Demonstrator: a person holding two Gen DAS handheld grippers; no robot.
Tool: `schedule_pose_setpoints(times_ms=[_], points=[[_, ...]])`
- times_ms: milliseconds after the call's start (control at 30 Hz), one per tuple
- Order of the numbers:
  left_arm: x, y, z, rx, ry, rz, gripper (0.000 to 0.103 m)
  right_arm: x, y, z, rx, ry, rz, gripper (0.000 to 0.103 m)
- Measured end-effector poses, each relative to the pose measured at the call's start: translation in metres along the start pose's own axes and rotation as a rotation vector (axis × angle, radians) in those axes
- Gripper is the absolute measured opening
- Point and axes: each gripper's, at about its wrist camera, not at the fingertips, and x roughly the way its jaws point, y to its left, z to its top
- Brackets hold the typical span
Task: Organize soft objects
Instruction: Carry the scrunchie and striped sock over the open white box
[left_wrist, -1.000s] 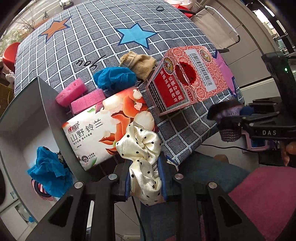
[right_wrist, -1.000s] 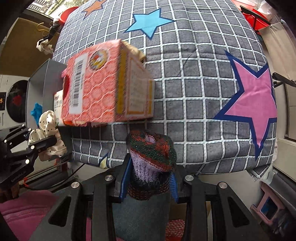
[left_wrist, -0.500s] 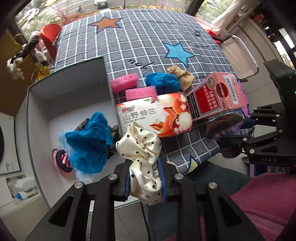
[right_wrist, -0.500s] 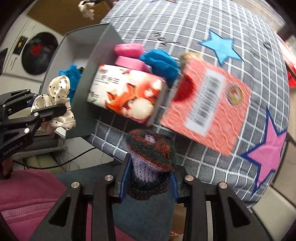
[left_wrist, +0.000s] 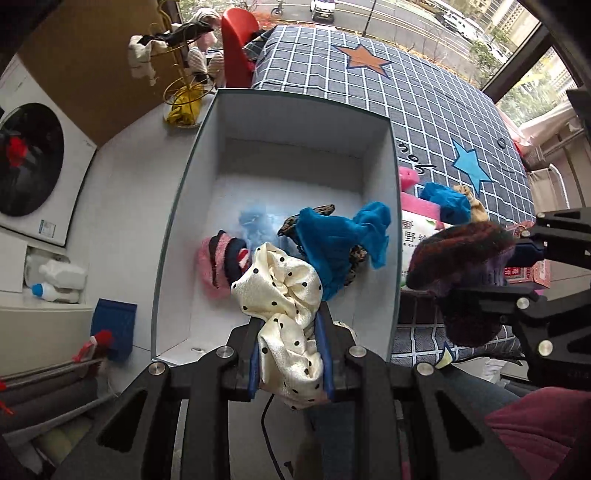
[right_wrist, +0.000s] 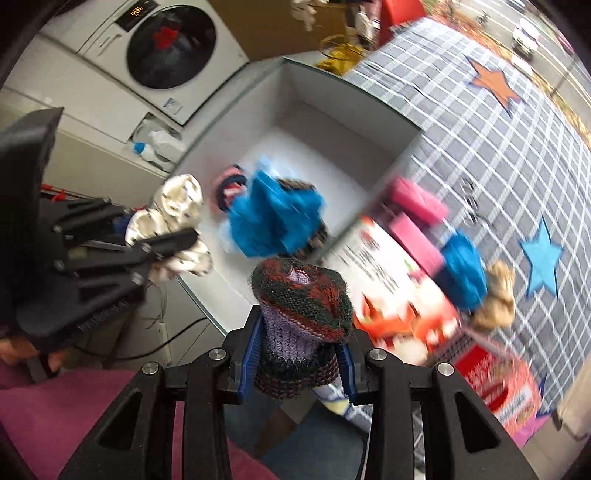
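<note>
Scrunchies are what I have in both claws: my left claw (left_wrist: 290, 354) is clamped on a cream polka-dot scrunchie (left_wrist: 284, 295) at the lower centre of the left wrist view, over the near end of the open white box (left_wrist: 184, 206). My right claw (right_wrist: 297, 358) is pinched on a dark knitted scrunchie (right_wrist: 301, 295), low in the centre of its frame beside the box's near corner. Inside the box lie a blue cloth (left_wrist: 340, 240) and a pink striped scrunchie (left_wrist: 221, 264). To the right, on the checked bedspread (left_wrist: 424, 99), sit two pink sponges (right_wrist: 417, 212) and a tissue pack (right_wrist: 391, 280).
</note>
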Motion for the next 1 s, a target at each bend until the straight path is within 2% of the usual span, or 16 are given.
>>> schedule_pose_setpoints(times_ms=[200,733,1000], points=[[0.004,0.019,-0.001,-0.07,0.01,0.006,0.027,0.003,0.024,0.029,-0.089,-0.009,-0.019,0.038],[0.005,0.029,0.014,-0.105,0.015,-0.003,0.028,-0.002,0.003,0.072,0.013,-0.04,-0.03,0.038],[0.008,0.03,0.016,-0.128,0.023,-0.013,0.028,0.006,-0.01,0.079,0.059,-0.023,-0.035,0.038]])
